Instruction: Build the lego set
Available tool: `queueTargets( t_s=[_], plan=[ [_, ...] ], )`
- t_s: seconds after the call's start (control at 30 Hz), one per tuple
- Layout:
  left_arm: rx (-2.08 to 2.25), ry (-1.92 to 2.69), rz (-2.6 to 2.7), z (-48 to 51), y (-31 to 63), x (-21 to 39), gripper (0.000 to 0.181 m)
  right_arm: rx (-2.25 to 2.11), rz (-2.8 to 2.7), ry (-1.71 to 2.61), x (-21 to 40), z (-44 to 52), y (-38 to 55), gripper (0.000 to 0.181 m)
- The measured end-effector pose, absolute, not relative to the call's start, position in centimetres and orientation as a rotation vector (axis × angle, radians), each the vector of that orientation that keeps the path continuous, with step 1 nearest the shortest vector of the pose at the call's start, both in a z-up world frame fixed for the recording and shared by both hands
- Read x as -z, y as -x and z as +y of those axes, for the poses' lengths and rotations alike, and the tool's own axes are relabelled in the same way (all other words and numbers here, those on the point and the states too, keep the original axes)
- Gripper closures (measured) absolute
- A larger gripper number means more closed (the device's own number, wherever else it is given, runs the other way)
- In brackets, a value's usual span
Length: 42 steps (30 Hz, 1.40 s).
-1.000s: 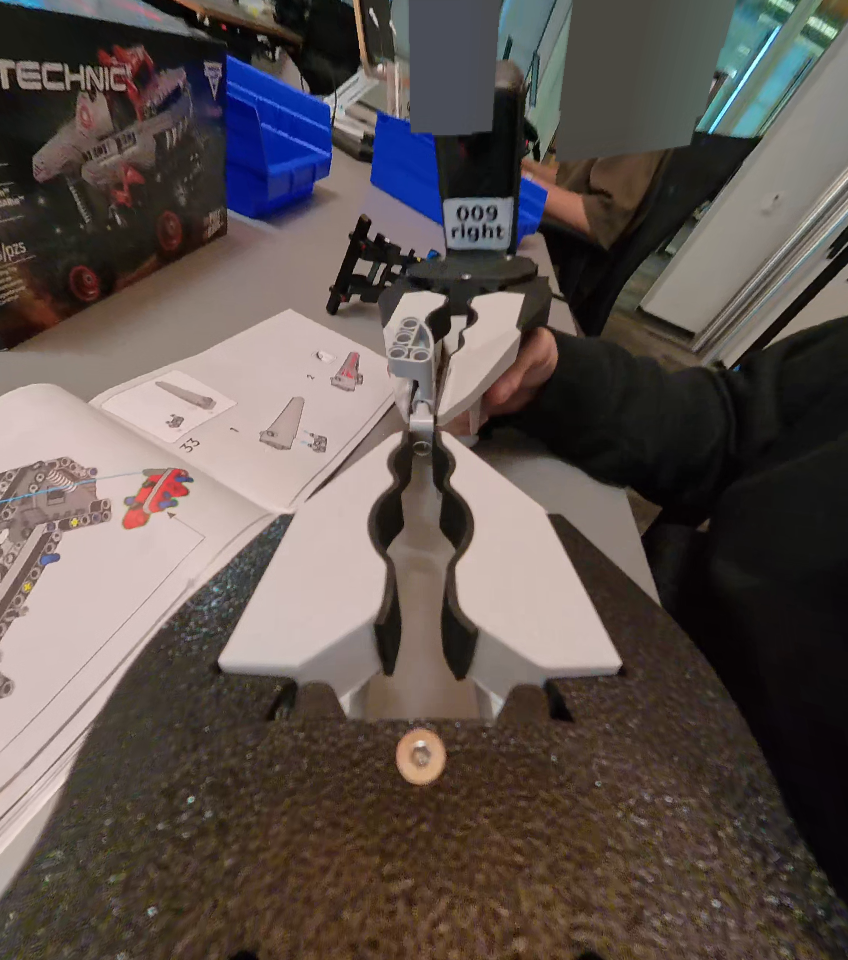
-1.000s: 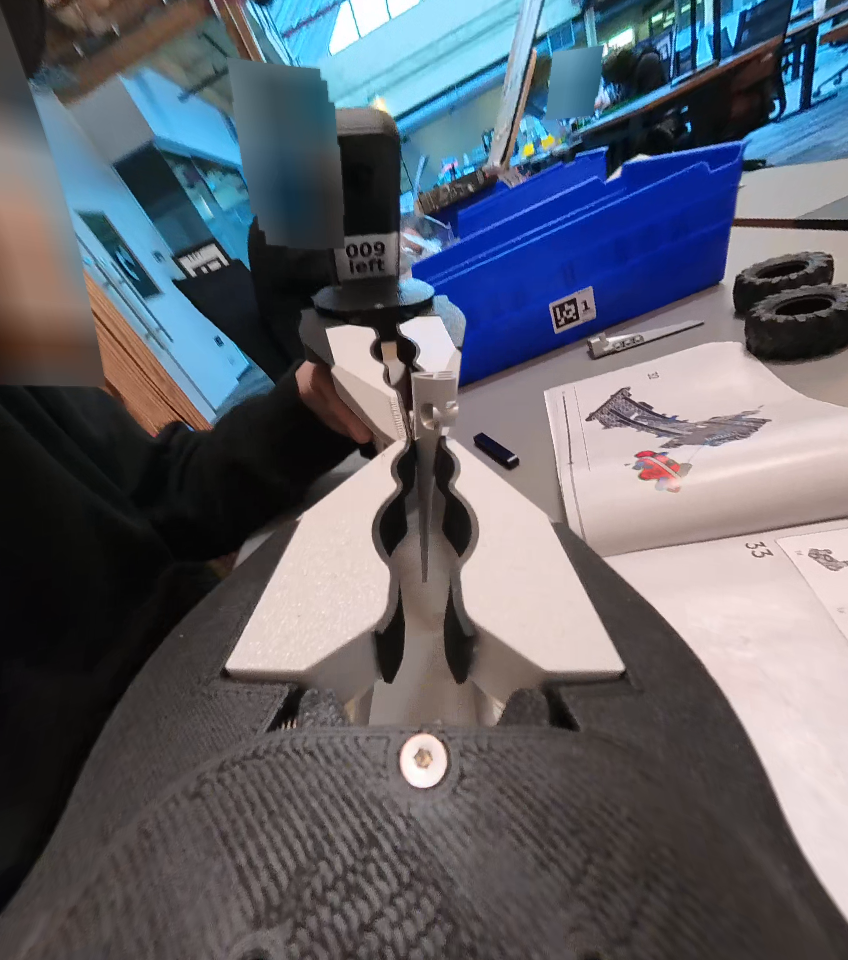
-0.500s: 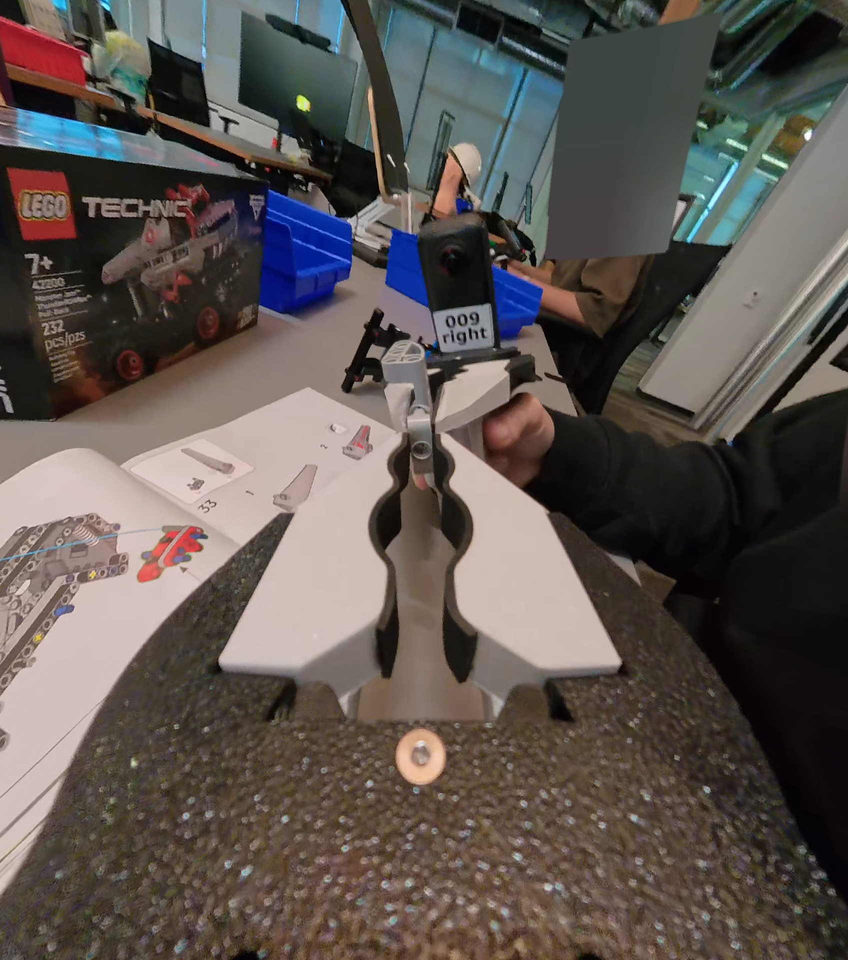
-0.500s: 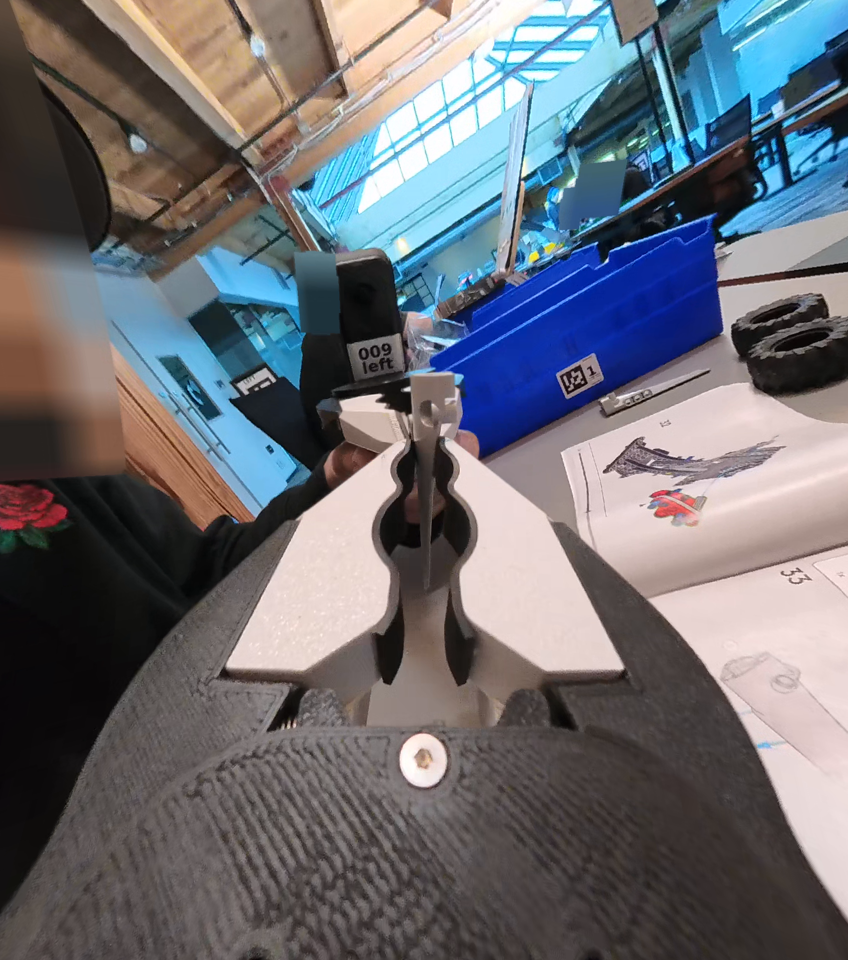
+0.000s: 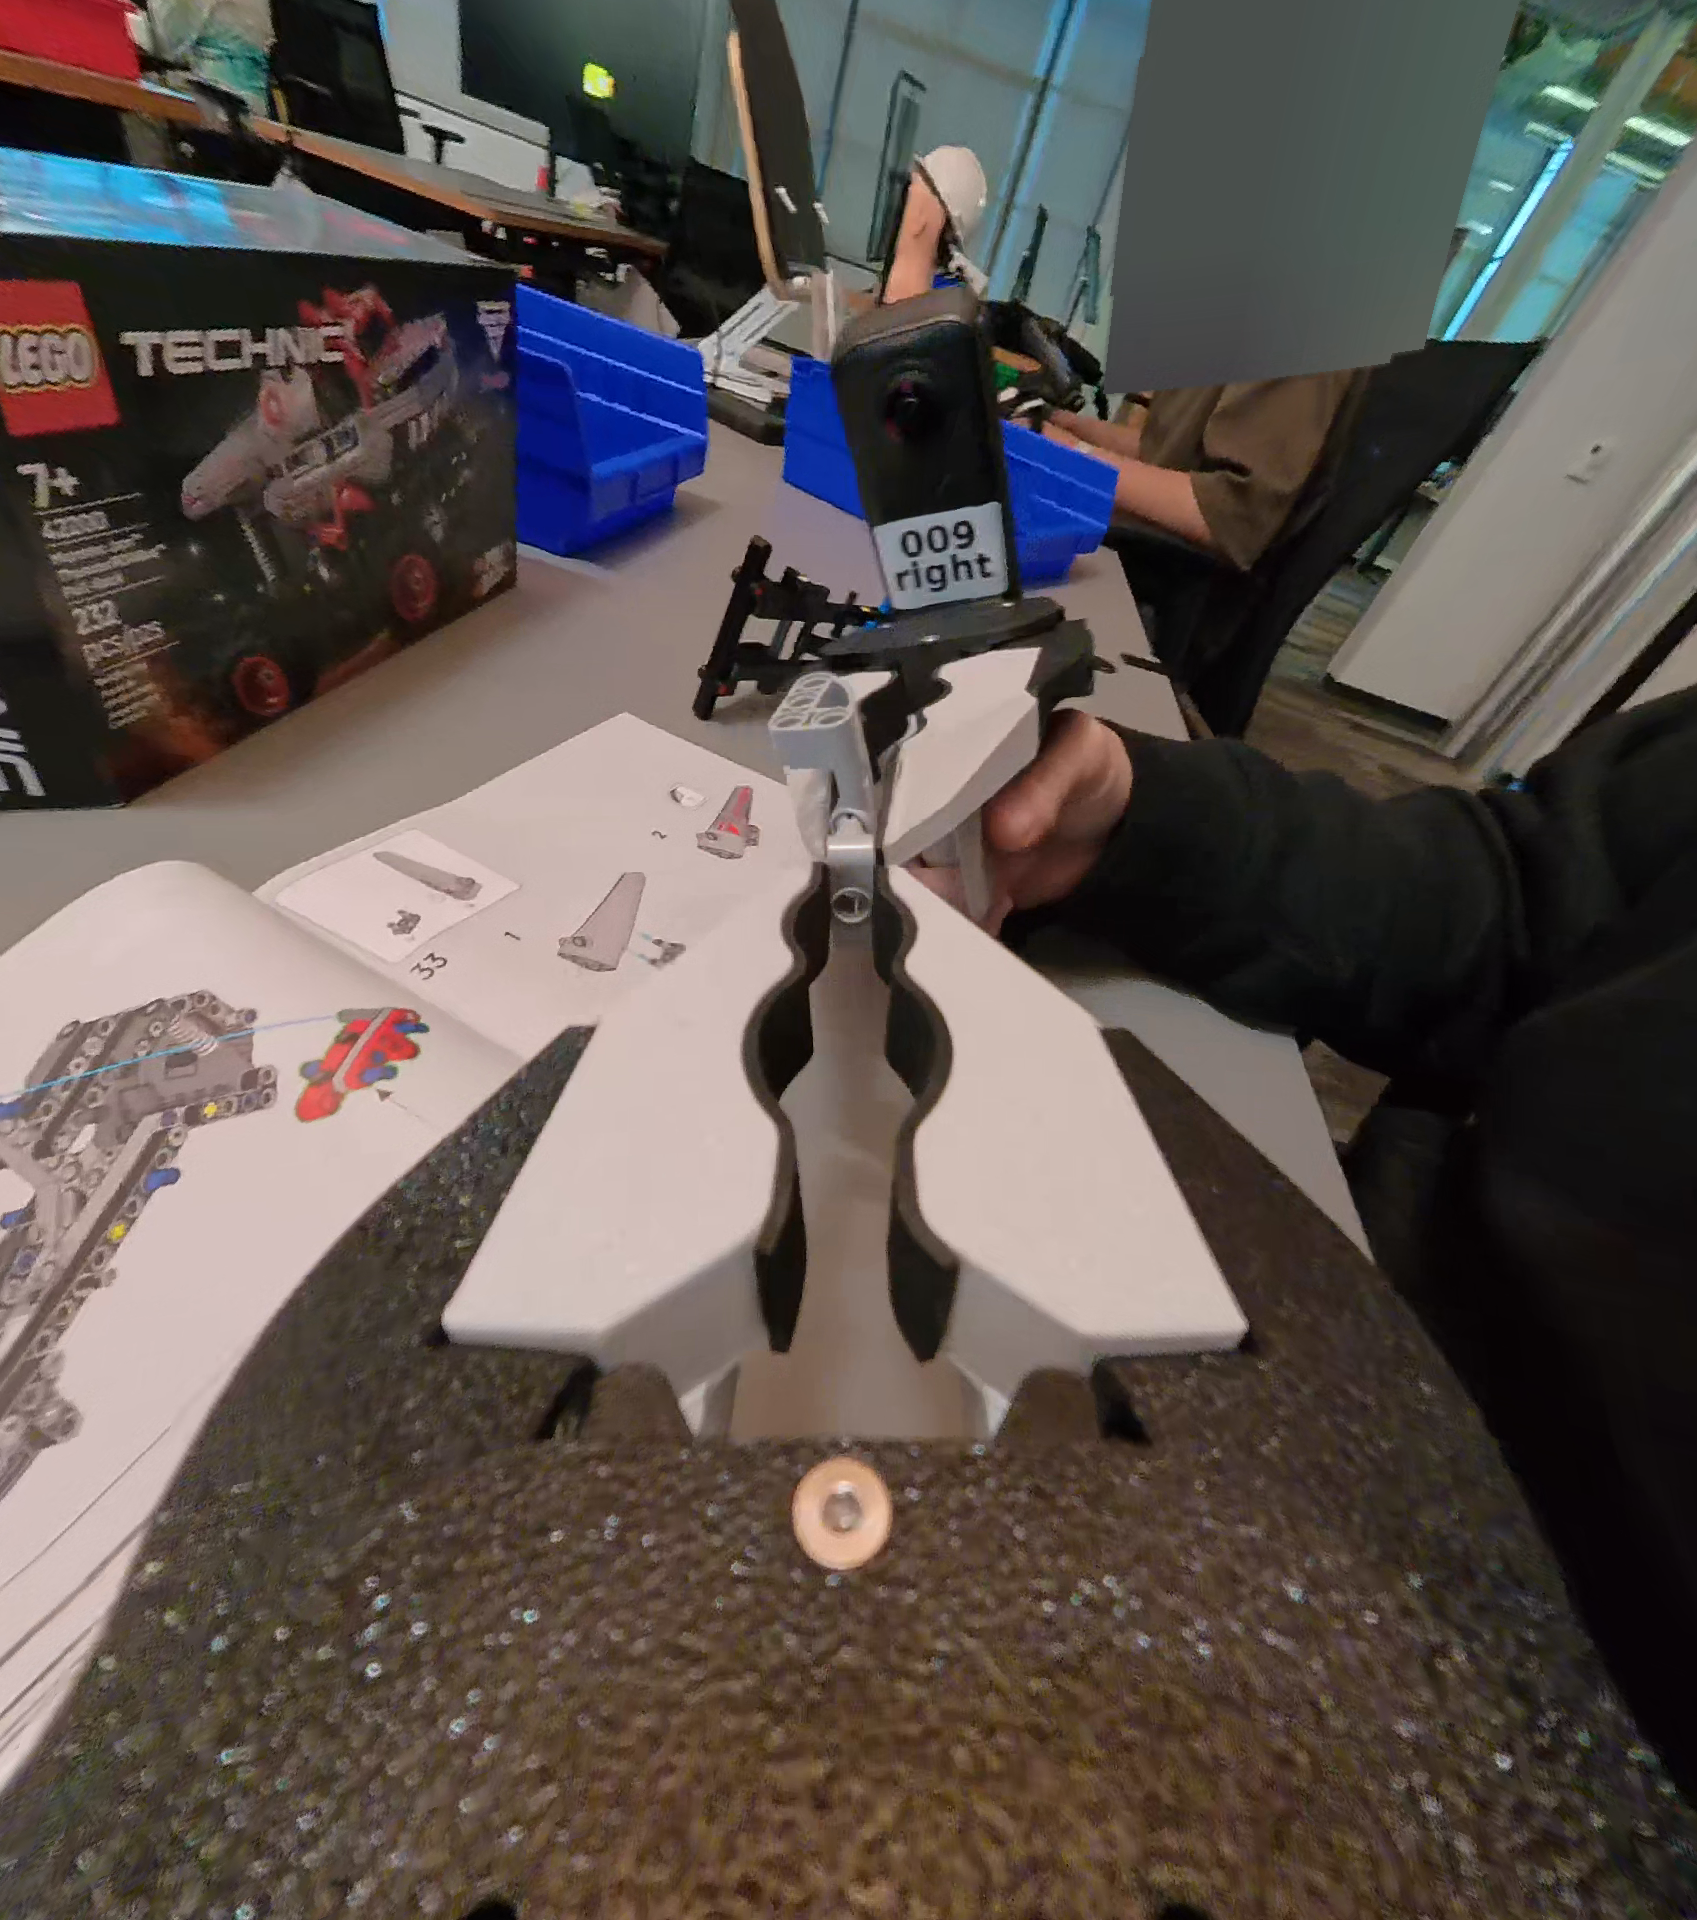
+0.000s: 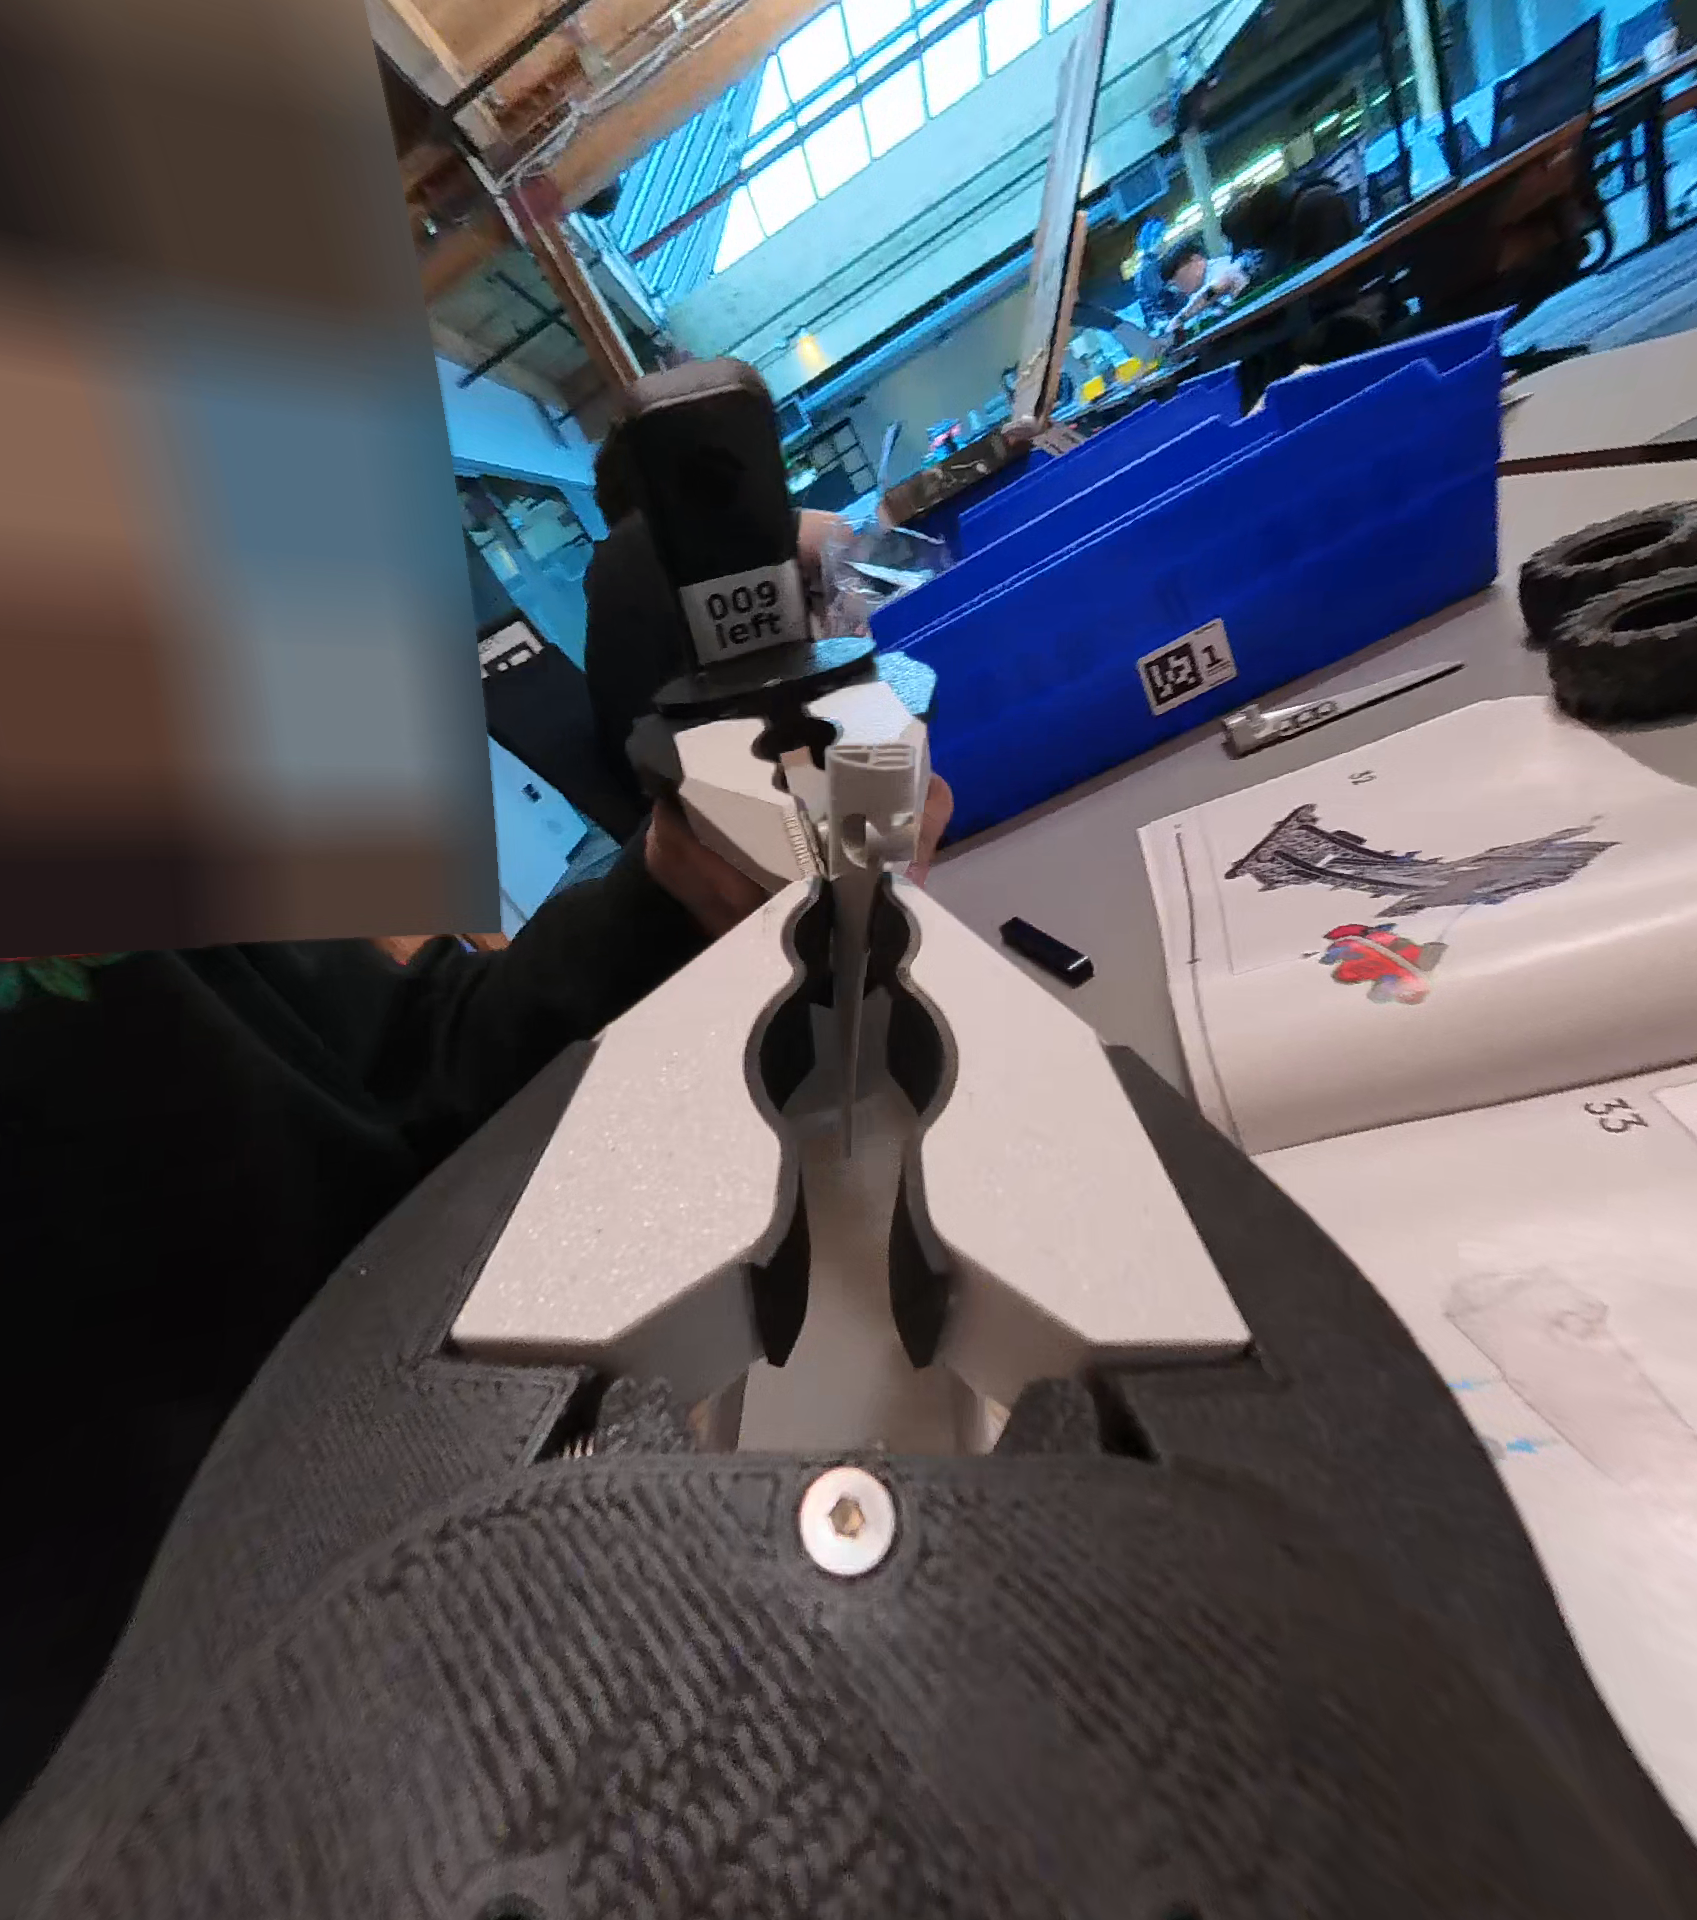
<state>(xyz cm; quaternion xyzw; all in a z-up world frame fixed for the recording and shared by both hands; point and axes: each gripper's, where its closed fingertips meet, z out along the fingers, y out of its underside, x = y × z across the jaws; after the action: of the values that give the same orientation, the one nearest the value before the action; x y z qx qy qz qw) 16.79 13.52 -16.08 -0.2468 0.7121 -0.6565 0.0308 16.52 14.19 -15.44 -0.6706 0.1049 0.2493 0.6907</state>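
Grey plastic meets grey plastic in mid-air, above the open instruction booklet (image 5: pixel 200 1039) on the surface (image 5: pixel 470 707). The left hand-held gripper (image 5: pixel 852 904) has its fingers pressed together on a small grey connector (image 5: pixel 854 888), which pokes out past its fingertips. Facing it tip to tip, the right hand-held gripper (image 6: pixel 849 904) is pinching a long, tapered grey panel (image 6: pixel 849 997); the thin end of that panel runs back between its fingers, and the thick, holed end (image 5: pixel 818 717) stands out toward the left one.

What the coming move seems to hang on is alignment: the panel's long axis lies along the right hand-held gripper's own fingers, pointing nearly straight at the left one, and the connector sits just at the panel's thick end, touching or almost so. I cannot tell whether the pin is already seated. My guess is that the two are being pushed together along that shared line, so any tilt between the hand-held grippers would jam the fit. Both hands are equally close to the joint.

Farther off lie the set's box (image 5: pixel 200 499), a black frame assembly (image 5: pixel 771 644), blue bins (image 6: pixel 1218 582), two tyres (image 6: pixel 1675 613) and another tapered grey piece (image 6: pixel 1332 707).
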Motion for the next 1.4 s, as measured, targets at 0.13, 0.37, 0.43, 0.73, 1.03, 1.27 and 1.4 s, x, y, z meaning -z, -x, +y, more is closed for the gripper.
queueTargets(
  t_s=[0.13, 0.37, 0.43, 0.73, 1.03, 1.27, 1.4],
  plan=[
    [2.118, 0.765, 2.282, 13.4, -15.8, 16.3, 0.177, -0.635, 0.203, 1.514, 15.7, 14.2, -15.6, 0.175],
    [2.281, 0.925, 2.220, 13.3, -16.3, 15.9, 0.176, -0.612, 0.228, 1.463, 15.3, 14.1, -16.3, 0.176],
    [2.349, 1.000, 2.198, 13.3, -16.4, 15.8, 0.176, -0.604, 0.228, 1.463, 15.3, 14.1, -16.4, 0.176],
    [2.158, 0.857, 2.300, 13.3, -16.0, 16.7, 0.176, -0.618, 0.209, 1.537, 16.1, 14.1, -15.9, 0.176],
    [2.205, 0.848, 2.189, 13.5, -16.6, 15.5, 0.176, -0.583, 0.222, 1.421, 14.7, 14.4, -16.6, 0.176],
    [2.233, 0.851, 2.144, 13.5, -16.8, 15.2, 0.176, -0.531, 0.225, 1.382, 14.2, 14.2, -17.1, 0.171],
    [2.244, 0.845, 2.132, 14.0, -16.8, 15.0, 0.176, -0.493, 0.237, 1.348, 13.8, 13.4, -17.9, 0.164]
  ],
)
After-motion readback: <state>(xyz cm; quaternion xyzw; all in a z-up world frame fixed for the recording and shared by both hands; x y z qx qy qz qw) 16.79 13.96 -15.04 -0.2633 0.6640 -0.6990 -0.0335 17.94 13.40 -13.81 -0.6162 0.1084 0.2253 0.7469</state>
